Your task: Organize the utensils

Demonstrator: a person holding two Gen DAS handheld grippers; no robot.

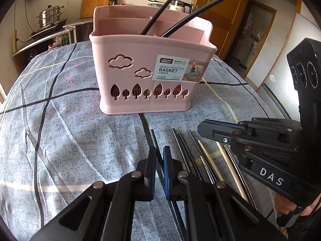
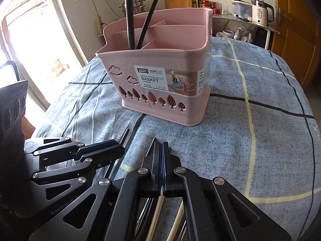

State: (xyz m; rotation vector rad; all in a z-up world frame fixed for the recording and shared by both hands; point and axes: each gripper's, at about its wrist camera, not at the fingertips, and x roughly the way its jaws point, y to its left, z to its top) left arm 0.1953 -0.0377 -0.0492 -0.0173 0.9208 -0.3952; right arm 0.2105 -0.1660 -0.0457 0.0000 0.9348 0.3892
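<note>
Left gripper (image 1: pixel 159 156): black plastic, ribbed pads, one blue-edged; jaws nearly together, clenched on one thin black chopstick (image 1: pixel 155 140) lying on the table.

Right gripper (image 2: pixel 161 150): same build, jaws fully together over the row of utensils; whether a stick is caught between the pads cannot be told. In the left view it reaches in from the right (image 1: pixel 202 129), and a hand (image 1: pixel 289 206) shows under its handle.

Loose chopsticks (image 1: pixel 200 160): about eight in a fanned row just in front of the grippers. Roughly four slender black, two pale wooden, two shiny metal; exact count uncertain where the grippers cover them.

Basket (image 1: pixel 140 76): one, pink plastic, rounded rectangle, divided into compartments, cloud and tree cut-outs, paper label reading "BASKET". Stands upright beyond the row, well apart from it. Holds two long black chopsticks (image 1: pixel 180 24), leaning.

Table (image 1: pixel 60 110): covered by blue-grey speckled cloth with black and cream grid lines.
</note>
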